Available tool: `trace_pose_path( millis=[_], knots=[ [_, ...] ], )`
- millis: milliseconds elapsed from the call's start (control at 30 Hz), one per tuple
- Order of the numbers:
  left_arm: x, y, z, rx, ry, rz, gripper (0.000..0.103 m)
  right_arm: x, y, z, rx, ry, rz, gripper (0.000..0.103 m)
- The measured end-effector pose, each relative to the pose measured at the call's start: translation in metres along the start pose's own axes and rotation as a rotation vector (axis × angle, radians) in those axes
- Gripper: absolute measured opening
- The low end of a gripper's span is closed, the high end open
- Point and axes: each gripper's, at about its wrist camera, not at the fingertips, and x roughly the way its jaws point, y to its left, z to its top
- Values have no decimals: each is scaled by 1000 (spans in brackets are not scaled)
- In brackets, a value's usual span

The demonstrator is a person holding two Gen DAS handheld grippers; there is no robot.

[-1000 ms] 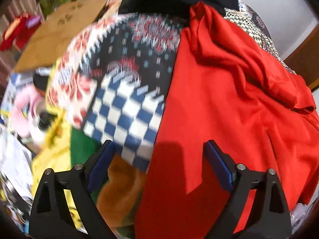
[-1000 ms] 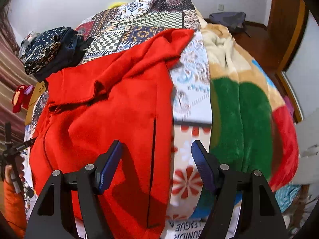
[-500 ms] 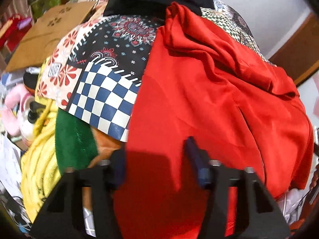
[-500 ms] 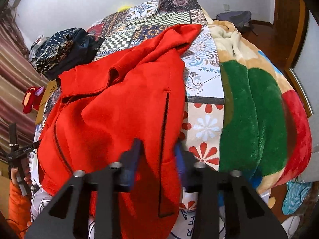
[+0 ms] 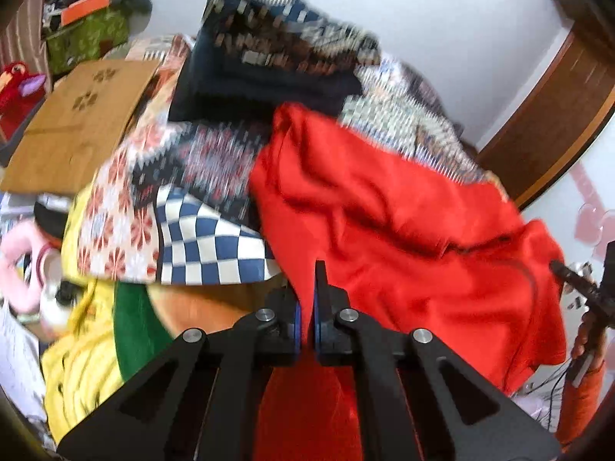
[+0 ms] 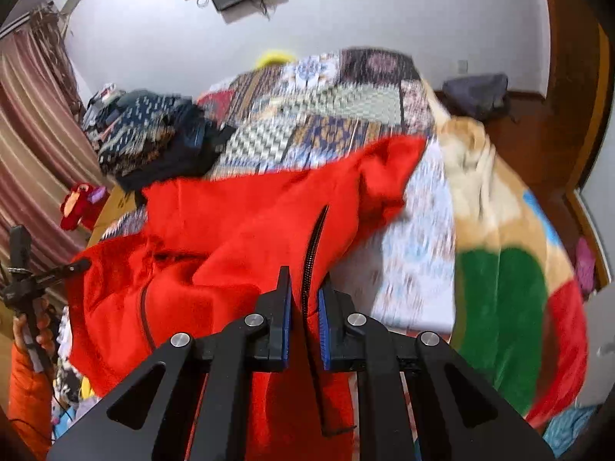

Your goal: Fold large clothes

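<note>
Both grippers have just clenched and lifted: a second ago their fingers stood wide over the red jacket [image 5: 403, 238], and now its near hem is raised off the bed. On the left gripper [image 5: 305, 307] the fingers have been closing and are pressed tight on the jacket's edge. On the right gripper [image 6: 303, 307] the fingers have been closing too, pinching the cloth beside the black zipper [image 6: 313, 246]. Beyond them the jacket lies rumpled across the patchwork bedspread [image 6: 330, 115], with a dark heap of clothes [image 5: 269, 61] behind it
</note>
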Motion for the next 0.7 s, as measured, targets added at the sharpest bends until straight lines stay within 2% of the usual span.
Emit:
trace_pose_path(
  millis=[100,167,267,333,367,467,533,567,633,700],
  knots=[
    [-1,-6,19,11,-31,-4,3,4,-9,10,27,-26,-28,10],
    [4,-7,23,12,-33,22,3,12,-17,12,44,-24,-54,10],
    [18,1,19,-8,5,51,6,37,-27,8,63,34,-98,10],
    [30,9,12,-17,40,97,17,55,-30,1,47,82,-131,10],
    [34,12,9,-25,55,107,19,63,-28,-3,20,97,-148,11],
    [45,26,-5,-65,113,101,25,58,-19,-2,-30,88,-167,15],
    [45,31,-11,-85,130,123,40,50,-18,-1,-25,99,-157,15],
    [43,33,-14,-91,131,127,42,49,-21,1,-15,111,-149,17],
    [37,36,-19,-104,134,120,49,43,-27,-1,18,142,-120,23],
    [29,39,-26,-116,138,102,54,33,-35,-6,71,144,-83,35]
  ],
)
